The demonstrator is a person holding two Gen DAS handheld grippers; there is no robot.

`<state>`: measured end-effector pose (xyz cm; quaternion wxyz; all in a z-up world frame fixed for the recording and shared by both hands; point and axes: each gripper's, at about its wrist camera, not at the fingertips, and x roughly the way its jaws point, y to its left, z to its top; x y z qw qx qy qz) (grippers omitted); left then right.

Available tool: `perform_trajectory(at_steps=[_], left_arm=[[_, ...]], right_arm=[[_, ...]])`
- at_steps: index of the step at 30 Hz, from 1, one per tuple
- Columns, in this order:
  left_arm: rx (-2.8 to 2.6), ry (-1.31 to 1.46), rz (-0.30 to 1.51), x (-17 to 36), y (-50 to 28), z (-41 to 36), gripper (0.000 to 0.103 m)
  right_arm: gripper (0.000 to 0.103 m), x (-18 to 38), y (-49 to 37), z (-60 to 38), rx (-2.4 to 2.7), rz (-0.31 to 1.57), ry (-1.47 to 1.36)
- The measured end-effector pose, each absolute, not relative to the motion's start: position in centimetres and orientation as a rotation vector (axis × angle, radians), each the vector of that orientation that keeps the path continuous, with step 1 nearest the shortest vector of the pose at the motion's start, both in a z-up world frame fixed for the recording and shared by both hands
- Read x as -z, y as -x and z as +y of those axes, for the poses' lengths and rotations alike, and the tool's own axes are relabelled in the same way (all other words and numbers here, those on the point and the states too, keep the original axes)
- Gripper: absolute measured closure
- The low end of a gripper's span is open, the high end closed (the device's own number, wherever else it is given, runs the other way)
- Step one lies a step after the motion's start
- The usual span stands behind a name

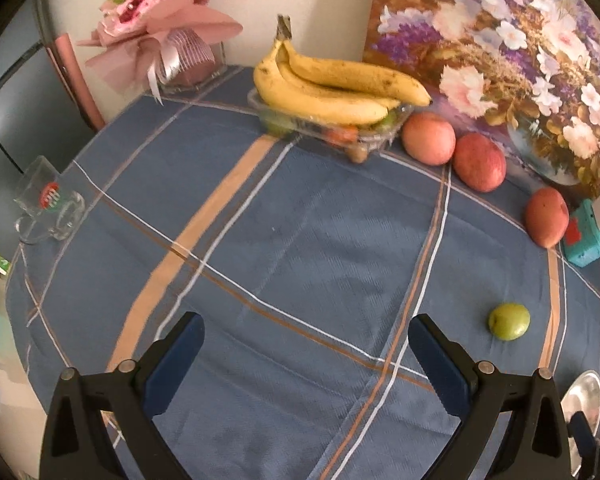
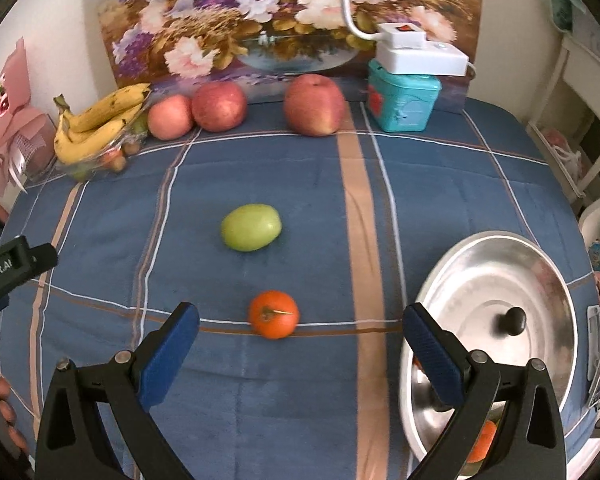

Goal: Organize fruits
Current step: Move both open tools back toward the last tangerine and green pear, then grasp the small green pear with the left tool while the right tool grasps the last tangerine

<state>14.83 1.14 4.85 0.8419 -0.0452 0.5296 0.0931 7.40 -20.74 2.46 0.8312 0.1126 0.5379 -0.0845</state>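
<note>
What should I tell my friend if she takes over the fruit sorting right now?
Left gripper: open, empty, over bare cloth.
Right gripper: open, empty, with the orange tomato just ahead of it.
Green fruit lies loose mid-table.
Three apples sit along the back, beside the bananas on their plastic tray.
The metal bowl, right, has an orange fruit showing at its near edge, so some sorting seems done.
Left: probably the tomato, green fruit and apples.

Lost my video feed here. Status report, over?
Left gripper and right gripper both open, empty. Orange fruit just ahead of right gripper, green fruit beyond. Nothing between them, over.
</note>
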Motion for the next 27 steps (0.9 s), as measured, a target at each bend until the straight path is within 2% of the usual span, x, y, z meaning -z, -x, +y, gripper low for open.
perform_trajectory(at_steps=[21,22,24,26,27], left_arm=[[-0.1,0.019,1.292,1.2,-16.4,-2.6,0.0],[-0.099,0.021,1.293,1.2,-16.4,-2.6,0.0],[-0.093,0.029,1.296,1.2,-16.5,-2.7,0.0],[-0.089,0.039,1.295,1.3,-16.6,-2.7,0.0],[-0.086,0.044,1.295,1.3,-16.6,-2.7,0.0]], right_arm=[[0.003,2.9,-9.5,-19.9,0.153,1.251,-0.261],[0.006,3.0,-9.5,-20.0,0.157,1.252,-0.264],[0.019,3.1,-9.5,-20.1,0.157,1.252,-0.271],[0.039,3.3,-9.5,-20.1,0.153,1.256,-0.275],[0.044,3.4,-9.5,-20.0,0.153,1.259,-0.276]])
